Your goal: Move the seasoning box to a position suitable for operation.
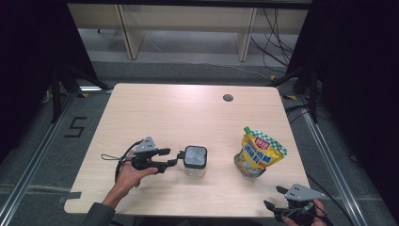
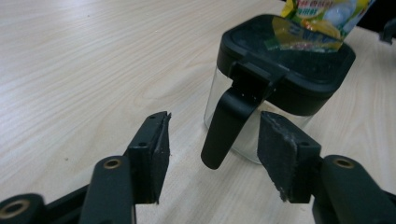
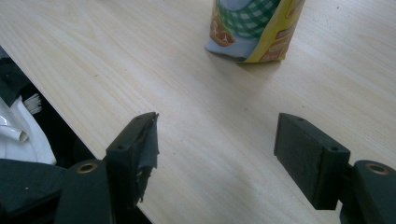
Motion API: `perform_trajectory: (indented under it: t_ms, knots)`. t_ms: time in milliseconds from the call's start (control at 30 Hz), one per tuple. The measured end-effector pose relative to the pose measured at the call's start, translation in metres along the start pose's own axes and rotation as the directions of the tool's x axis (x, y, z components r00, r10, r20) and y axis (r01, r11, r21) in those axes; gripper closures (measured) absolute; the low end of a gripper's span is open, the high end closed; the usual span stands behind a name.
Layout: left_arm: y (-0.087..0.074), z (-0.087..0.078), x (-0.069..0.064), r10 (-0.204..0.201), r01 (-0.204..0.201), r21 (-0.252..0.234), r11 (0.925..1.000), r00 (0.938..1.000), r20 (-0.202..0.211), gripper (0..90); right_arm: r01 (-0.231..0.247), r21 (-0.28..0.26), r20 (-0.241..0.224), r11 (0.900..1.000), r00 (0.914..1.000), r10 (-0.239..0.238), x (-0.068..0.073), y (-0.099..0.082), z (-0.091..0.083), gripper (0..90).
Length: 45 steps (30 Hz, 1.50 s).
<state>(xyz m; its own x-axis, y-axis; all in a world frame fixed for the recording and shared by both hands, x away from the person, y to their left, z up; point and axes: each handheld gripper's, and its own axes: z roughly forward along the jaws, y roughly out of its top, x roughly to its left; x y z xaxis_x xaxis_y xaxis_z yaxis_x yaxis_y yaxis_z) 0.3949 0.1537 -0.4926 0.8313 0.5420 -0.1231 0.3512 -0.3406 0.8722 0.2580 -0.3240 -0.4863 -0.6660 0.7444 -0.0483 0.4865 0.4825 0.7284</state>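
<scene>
1. while the high view looks down on a pale wooden table (image 1: 188, 113), the left gripper (image 1: 173, 157) lies level near the front left, held in a hand (image 1: 129, 175), its tips just beside a small clear jar (image 1: 195, 160) with a black lid.
2. the left gripper view alone shows the detail: the jar (image 2: 243, 140) has a black lid (image 2: 299, 70) with a black handle (image 2: 229, 128) that hangs down from its hinge, and that handle sits between the 2 parted jaws without touching either pad (image 2: 156, 158).
3. the right gripper (image 1: 274, 197) rests at the front right edge of the table, near the table's corner, well apart from the jar.
4. the right gripper view shows its jaws standing wide open with bare wood between them, and the torn pad (image 3: 144, 149) on 1 jaw.
5. a yellow pouch (image 1: 258, 153) with a green checked top stands right of the jar; the right gripper view shows its base (image 3: 252, 28) on the wood.
6. a round cable hole (image 1: 228, 98) marks the far side of the table.
7. grey floor, black curtains and pale wooden frames surround it; a "5" (image 1: 75, 127) is taped on the floor at left.
</scene>
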Motion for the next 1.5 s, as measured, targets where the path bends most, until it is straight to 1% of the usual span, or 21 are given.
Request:
perform_trajectory:
  t_ms: [100,133,233,267,400,500,533,567,700,733,767,833,867,1000,1067,1167,1267,1300,1367,1400,1500]
  knots:
    - [-0.001,0.004,-0.002,0.010,-0.010,-0.005,0.9999,0.9999,0.002,50.8,0.006,-0.001,0.002,1.0000,1.0000,-0.006,-0.001,0.000,0.001,31.4]
    - [0.000,0.009,-0.003,0.037,-0.037,-0.009,0.9993,0.9991,0.021,52.6,-0.003,0.005,-0.002,1.0000,1.0000,0.003,-0.001,-0.001,0.000,31.3]
    - [0.000,0.014,-0.005,0.064,-0.064,0.013,0.9979,0.9980,-0.001,57.5,0.001,0.000,-0.003,1.0000,1.0000,-0.001,-0.001,-0.001,0.000,31.4]
    - [0.001,0.015,-0.004,0.092,-0.092,0.015,0.9956,0.9957,0.000,59.8,0.013,-0.003,0.000,0.9999,0.9999,-0.013,-0.001,-0.001,0.001,31.3]
    - [0.000,0.018,-0.005,0.089,-0.089,0.021,0.9958,0.9960,0.011,64.9,0.000,0.002,-0.006,1.0000,1.0000,0.000,0.000,-0.001,0.001,31.4]
    - [0.000,0.021,-0.008,0.142,-0.142,0.036,0.9892,0.9898,0.004,70.6,0.000,0.005,-0.007,1.0000,1.0000,0.000,0.001,0.000,0.001,31.3]
    - [0.000,0.021,-0.009,0.136,-0.136,0.037,0.9900,0.9907,0.003,72.8,0.000,0.005,-0.008,1.0000,1.0000,0.000,0.001,0.000,0.001,31.4]
    - [0.001,0.020,-0.009,0.164,-0.164,0.044,0.9854,0.9864,0.008,73.3,-0.007,0.005,-0.011,1.0000,0.9999,0.007,0.001,0.000,0.001,31.3]
    - [0.000,0.018,-0.014,0.169,-0.170,0.048,0.9843,0.9855,0.014,73.6,-0.015,0.010,-0.010,0.9998,0.9998,0.015,0.002,-0.001,0.001,31.3]
    - [0.000,0.017,-0.014,0.187,-0.187,0.050,0.9811,0.9824,0.011,73.6,-0.019,0.007,-0.013,0.9998,0.9997,0.019,0.002,-0.001,0.001,31.3]
    - [-0.001,0.016,-0.017,0.159,-0.159,0.051,0.9859,0.9872,0.012,73.6,-0.023,0.007,-0.014,0.9997,0.9996,0.023,0.002,0.000,0.001,31.4]
    - [-0.001,0.014,-0.018,0.179,-0.179,0.053,0.9824,0.9838,0.009,73.6,-0.021,0.010,-0.013,0.9997,0.9997,0.021,0.003,0.000,0.001,31.4]
    - [-0.001,0.014,-0.021,0.156,-0.156,0.043,0.9868,0.9877,0.015,73.6,-0.011,0.007,-0.013,0.9999,0.9999,0.011,0.002,0.000,0.001,31.5]
    - [-0.003,0.013,-0.026,0.172,-0.173,0.051,0.9836,0.9850,0.010,73.5,-0.007,0.005,-0.013,1.0000,0.9999,0.007,0.002,0.001,0.001,31.4]
    - [-0.004,0.014,-0.030,0.151,-0.152,0.050,0.9871,0.9882,0.025,73.4,-0.007,0.004,-0.012,1.0000,0.9999,0.007,0.002,0.001,0.001,31.5]
    - [-0.003,0.018,-0.039,0.169,-0.172,0.053,0.9838,0.9843,0.050,73.3,0.008,-0.002,-0.011,1.0000,0.9999,-0.008,0.000,0.001,0.002,31.5]
    - [-0.002,0.021,-0.045,0.170,-0.174,0.054,0.9833,0.9829,0.071,73.3,-0.028,0.007,-0.019,0.9996,0.9994,0.028,0.001,-0.001,0.002,31.5]
    - [-0.002,0.021,-0.047,0.170,-0.175,0.055,0.9830,0.9821,0.081,73.3,-0.003,0.002,-0.015,1.0000,0.9999,0.003,-0.002,-0.001,0.002,31.5]
    - [-0.002,0.023,-0.052,0.164,-0.169,0.055,0.9840,0.9827,0.086,73.2,-0.003,0.000,-0.013,1.0000,0.9999,0.003,-0.003,-0.001,0.003,31.5]
    - [-0.001,0.022,-0.053,0.182,-0.188,0.066,0.9799,0.9794,0.086,73.1,-0.005,0.002,-0.016,1.0000,0.9999,0.005,-0.003,-0.001,0.003,31.5]
    - [-0.002,0.022,-0.054,0.178,-0.185,0.063,0.9808,0.9793,0.096,73.1,-0.016,0.007,-0.018,0.9998,0.9997,0.016,-0.002,-0.001,0.003,31.5]
